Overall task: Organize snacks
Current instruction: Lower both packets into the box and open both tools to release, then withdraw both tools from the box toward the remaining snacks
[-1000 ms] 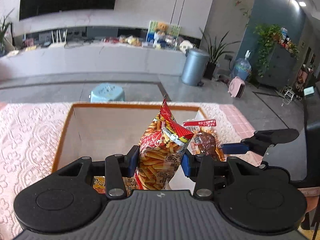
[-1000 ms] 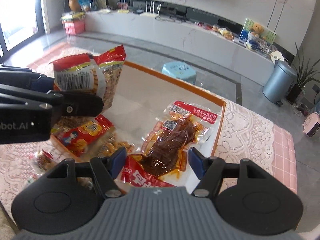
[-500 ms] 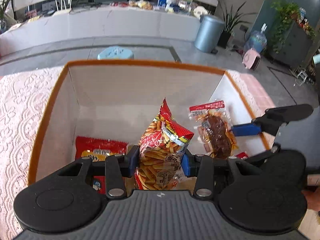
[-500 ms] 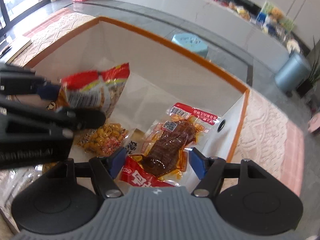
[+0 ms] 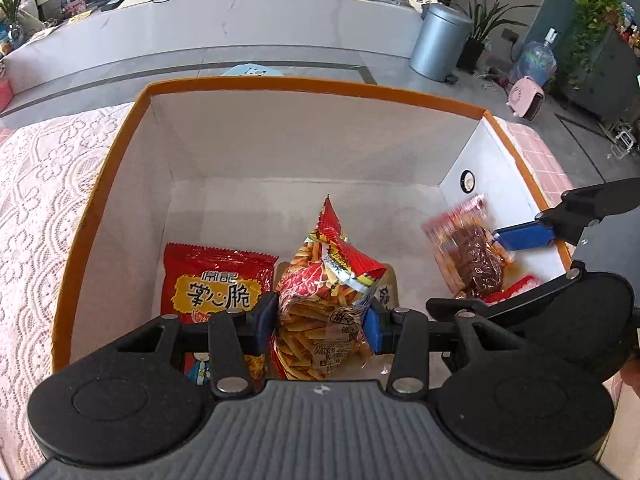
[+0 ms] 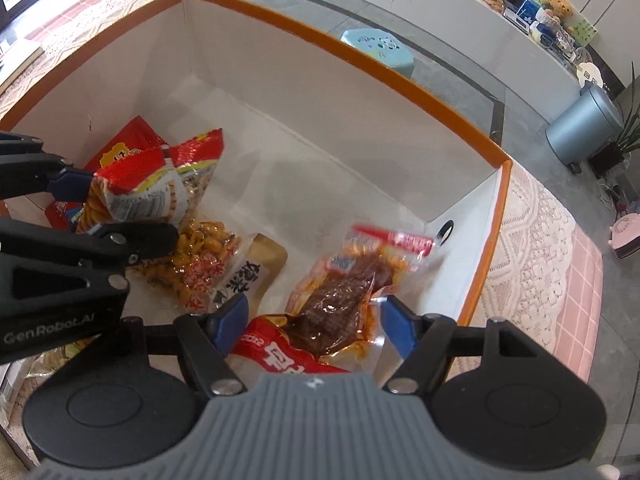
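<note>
The left tongs (image 5: 318,322) are clamped on a bag of fries-shaped sticks (image 5: 324,300), one blue pad pressed to each side, the bag upright with its red top pointing away. They hold it inside the box (image 5: 304,88), low over the floor of it. Just left of these tongs and under them lies a flat red packet (image 5: 218,280) with yellow lettering. Beneath the held bag sit a clear pack of yellow bits (image 6: 200,258) and a tan pouch (image 6: 252,272).

The right tongs (image 6: 314,318) stand wide apart, gripping nothing. Between their pads, a brown meat pack (image 6: 340,300) with a red header appears blurred, near the right wall of the box; whether it rests on the floor cannot be told. Its near end overlaps a red wrapper (image 6: 280,354) lying right under these tongs.

Outside the box, a lace cloth (image 5: 44,184) covers the surface on both sides. Beyond the far rim are a blue stool (image 6: 378,50) and a grey bin (image 5: 440,40).
</note>
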{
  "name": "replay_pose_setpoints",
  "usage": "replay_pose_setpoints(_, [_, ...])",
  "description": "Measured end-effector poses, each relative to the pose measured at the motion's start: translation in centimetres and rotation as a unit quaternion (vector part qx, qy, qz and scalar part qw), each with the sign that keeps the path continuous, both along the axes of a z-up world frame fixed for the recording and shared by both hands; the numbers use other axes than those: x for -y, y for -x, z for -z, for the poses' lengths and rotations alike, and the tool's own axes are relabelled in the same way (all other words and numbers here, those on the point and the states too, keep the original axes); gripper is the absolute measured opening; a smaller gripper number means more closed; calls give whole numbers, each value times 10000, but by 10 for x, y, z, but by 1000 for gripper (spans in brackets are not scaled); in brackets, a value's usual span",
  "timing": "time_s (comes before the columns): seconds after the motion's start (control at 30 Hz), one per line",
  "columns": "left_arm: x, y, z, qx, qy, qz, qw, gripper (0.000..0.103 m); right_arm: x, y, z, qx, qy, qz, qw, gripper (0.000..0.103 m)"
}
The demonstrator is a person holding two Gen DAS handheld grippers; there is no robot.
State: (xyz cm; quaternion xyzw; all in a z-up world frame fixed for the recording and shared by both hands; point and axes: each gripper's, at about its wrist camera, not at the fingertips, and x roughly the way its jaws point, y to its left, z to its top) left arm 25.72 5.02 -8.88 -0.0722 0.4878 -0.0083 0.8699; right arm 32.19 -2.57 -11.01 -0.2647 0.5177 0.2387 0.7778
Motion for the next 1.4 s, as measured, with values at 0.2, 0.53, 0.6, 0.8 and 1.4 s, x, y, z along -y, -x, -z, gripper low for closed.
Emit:
replay_pose_setpoints(0.2, [2,6,-6,67,-161,-51,9998,58,-1,3,-4,78,141,-22,9999,69])
replay_pose_setpoints(0.53, [0,30,-38,466,-208,-301,9982,72,16,14,-26,57,-252,346,9991,80])
replay_pose_setpoints(0.6, [1,37,-46,565,-177,-342,9977,72,22,18,-33,62,-409,460,9981,81])
replay_pose_setpoints(0.8, [2,63,-68,835,-108,-502,9952,72,30,48,-56,391,-775,552,9947,84])
replay_pose_setpoints(1.4, [21,150,-83,1067,-82,-200,9941,72,72,179,-68,859,-2186,1504,9603,85])
